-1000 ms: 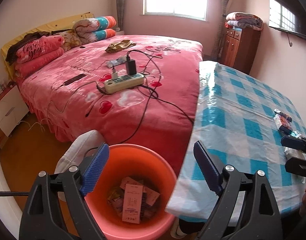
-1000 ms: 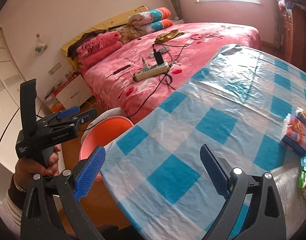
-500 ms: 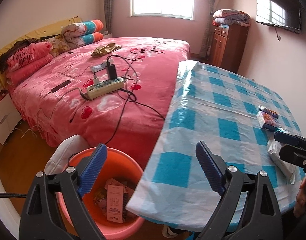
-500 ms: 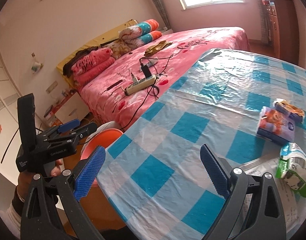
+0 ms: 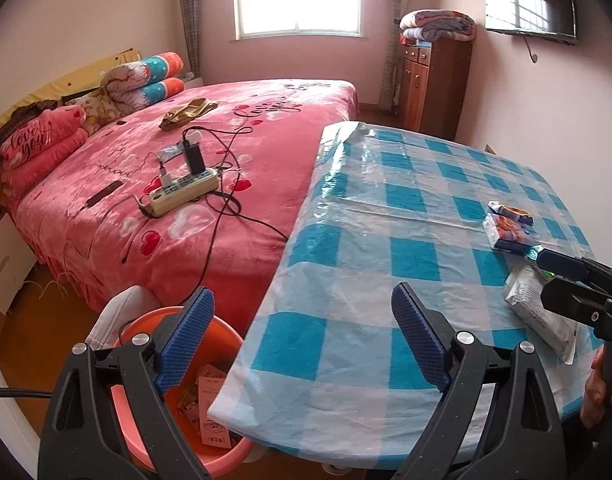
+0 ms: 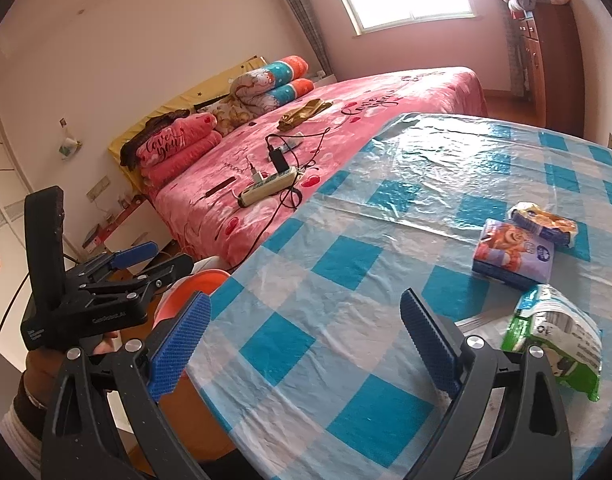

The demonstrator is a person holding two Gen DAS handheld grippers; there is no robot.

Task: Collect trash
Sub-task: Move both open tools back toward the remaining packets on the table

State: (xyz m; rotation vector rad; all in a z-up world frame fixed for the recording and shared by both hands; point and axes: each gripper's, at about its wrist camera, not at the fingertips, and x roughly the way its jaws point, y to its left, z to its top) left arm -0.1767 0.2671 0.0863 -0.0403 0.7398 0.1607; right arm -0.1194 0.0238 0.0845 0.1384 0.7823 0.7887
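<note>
Both my claws released, nothing between the pads; green-white wrapper (image 6: 562, 336) lies on the table (image 6: 346, 264) just right of my right gripper (image 6: 306, 344); left gripper (image 5: 301, 340) farther, near the bucket (image 5: 221, 328); right goes.

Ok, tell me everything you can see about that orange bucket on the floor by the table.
The orange bucket is a round, smooth tub that looks like plastic, standing upright on the wooden floor between the bed and the checked table. The table's hanging cloth hides its right side. Inside lie paper wrappers and a printed slip. Something white sits against its far rim. No gripper touches it.
</note>
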